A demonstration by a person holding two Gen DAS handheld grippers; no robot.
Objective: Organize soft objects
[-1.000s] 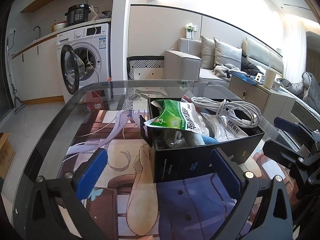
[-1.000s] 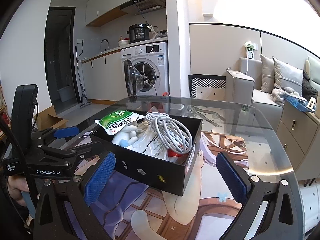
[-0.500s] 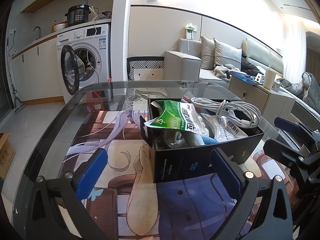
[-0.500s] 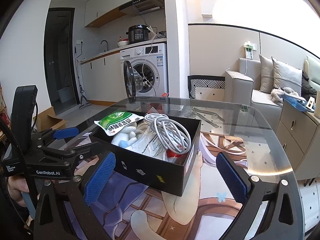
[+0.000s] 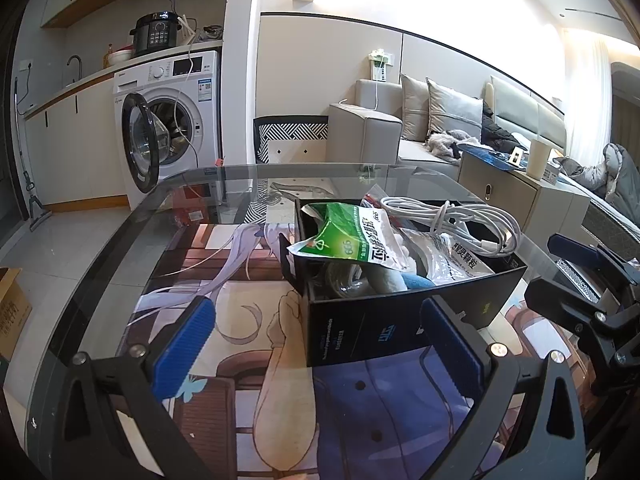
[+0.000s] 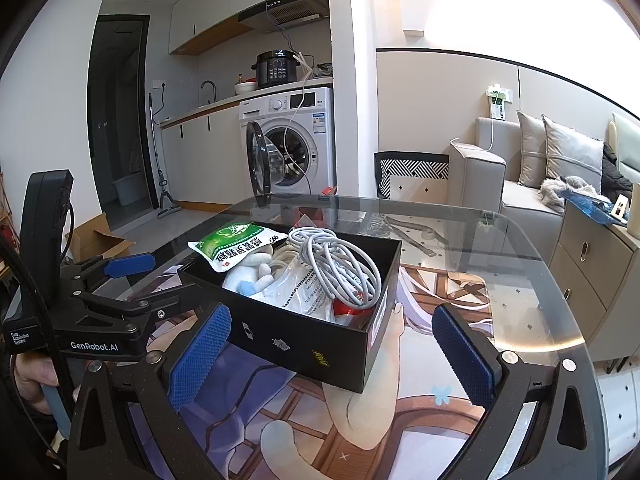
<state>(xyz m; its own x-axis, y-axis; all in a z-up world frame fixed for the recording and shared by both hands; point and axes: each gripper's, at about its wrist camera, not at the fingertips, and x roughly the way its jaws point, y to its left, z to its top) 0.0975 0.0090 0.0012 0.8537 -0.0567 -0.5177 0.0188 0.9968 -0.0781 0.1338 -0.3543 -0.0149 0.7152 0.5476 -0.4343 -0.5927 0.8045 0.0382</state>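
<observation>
Left wrist view matches the frames from a second and half a second ago almost exactly: the black box point(image 5: 404, 316) and its contents sit where they did, and neither gripper has shifted by any amount that can be made out.

Left gripper point(image 5: 316, 340) hangs above the glass table point(image 5: 120, 248) with its jaws spread wide and nothing between them. Its right blue pad point(image 5: 450, 346) lies in front of the near wall of the box; contact cannot be confirmed. Its left pad is well clear of the box.

Right gripper point(image 6: 332, 356) is likewise wide open and empty, both pads short of the box's near side, apart from it. In the right wrist view a hand point(image 6: 30, 376) grips the left tool's handle, to the left of the box.

The box stands upright and open-topped on the table, on the side towards the two grippers. Seen from the right wrist, its long axis runs from near right to far left, one corner pointing at the camera.

Inside the box:
- a green and white sachet point(image 5: 348, 238) lies tilted, overhanging the box's left rim;
- a coiled white cable point(image 6: 340, 272) rests on top, towards the box's right end;
- a clear printed bag point(image 6: 304, 292) lies under the cable;
- a white and blue plush toy point(image 6: 254, 276) lies under the sachet, mostly hidden.
</observation>
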